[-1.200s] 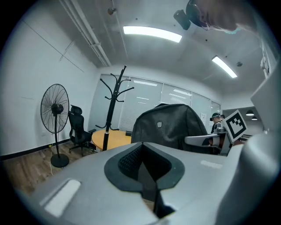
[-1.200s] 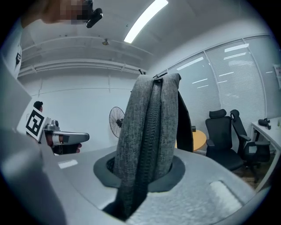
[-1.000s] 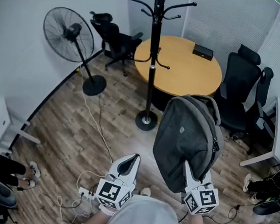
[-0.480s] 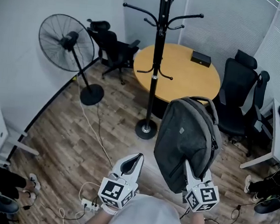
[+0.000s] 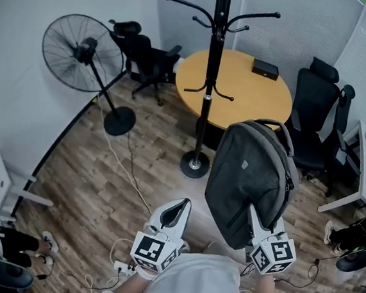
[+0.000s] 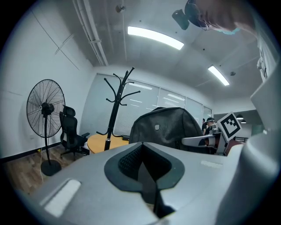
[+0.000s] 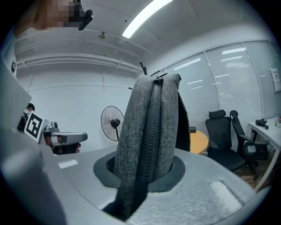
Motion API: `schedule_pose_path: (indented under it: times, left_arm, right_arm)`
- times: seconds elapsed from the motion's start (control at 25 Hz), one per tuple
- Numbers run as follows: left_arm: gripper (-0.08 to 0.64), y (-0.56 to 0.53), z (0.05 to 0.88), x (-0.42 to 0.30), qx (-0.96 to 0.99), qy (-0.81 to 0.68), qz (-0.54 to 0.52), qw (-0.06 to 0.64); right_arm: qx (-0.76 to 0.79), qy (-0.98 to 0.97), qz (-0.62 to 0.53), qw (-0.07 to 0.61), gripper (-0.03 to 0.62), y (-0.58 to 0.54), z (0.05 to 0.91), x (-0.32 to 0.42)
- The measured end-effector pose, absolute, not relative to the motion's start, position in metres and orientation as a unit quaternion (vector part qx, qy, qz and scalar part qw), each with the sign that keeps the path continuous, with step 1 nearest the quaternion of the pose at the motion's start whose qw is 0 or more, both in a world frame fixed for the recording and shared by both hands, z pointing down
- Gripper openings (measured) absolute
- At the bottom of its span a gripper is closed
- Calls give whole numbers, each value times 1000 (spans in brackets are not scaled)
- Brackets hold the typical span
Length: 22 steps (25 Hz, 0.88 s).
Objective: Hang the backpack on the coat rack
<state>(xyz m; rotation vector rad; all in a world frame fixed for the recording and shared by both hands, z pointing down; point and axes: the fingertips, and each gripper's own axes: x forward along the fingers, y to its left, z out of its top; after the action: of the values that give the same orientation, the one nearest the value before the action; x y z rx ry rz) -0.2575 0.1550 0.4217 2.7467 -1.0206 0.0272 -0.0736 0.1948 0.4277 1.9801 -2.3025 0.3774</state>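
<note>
Advancing since the earlier frames, both hand-held grippers and the backpack now stand closer to the coat rack in the head view.

Left hand-held gripper (image 5: 177, 205): jaws pressed together, nothing between them.

Right hand-held gripper (image 5: 253, 215): pinching the lower edge of the backpack (image 5: 248, 175), with a zipper seam running between its jaws. The bag is carried upright in the air, top loop (image 5: 272, 124) uppermost, at 1 o'clock of the left hand-held gripper.

Coat rack (image 5: 207, 93): at 12 o'clock, base on the wood floor, apart from the bag.

Step in hand, as judged: the carry toward the rack; hanging is not yet done. The next move likely calls for raising the bag until its loop clears a hook (image 5: 260, 16), then lowering it on.

Edges: round bench (image 5: 252, 94) just behind the rack, office chairs (image 5: 314, 117) at 2 o'clock, fan (image 5: 83, 46) at 10 o'clock, cables (image 5: 126, 163) at 9 o'clock of the base. Open floor lies between person and base.
</note>
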Motion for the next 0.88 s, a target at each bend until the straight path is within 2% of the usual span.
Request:
schedule_pose_path:
  times: [0.48, 0.88]
  left_arm:
    - [18, 137, 426, -242, 920, -375, 18, 113]
    - [18, 116, 427, -172, 907, -405, 29, 113]
  right_arm:
    - [630, -765, 127, 37, 89, 165, 428, -50]
    - [584, -801, 125, 37, 89, 134, 424, 5]
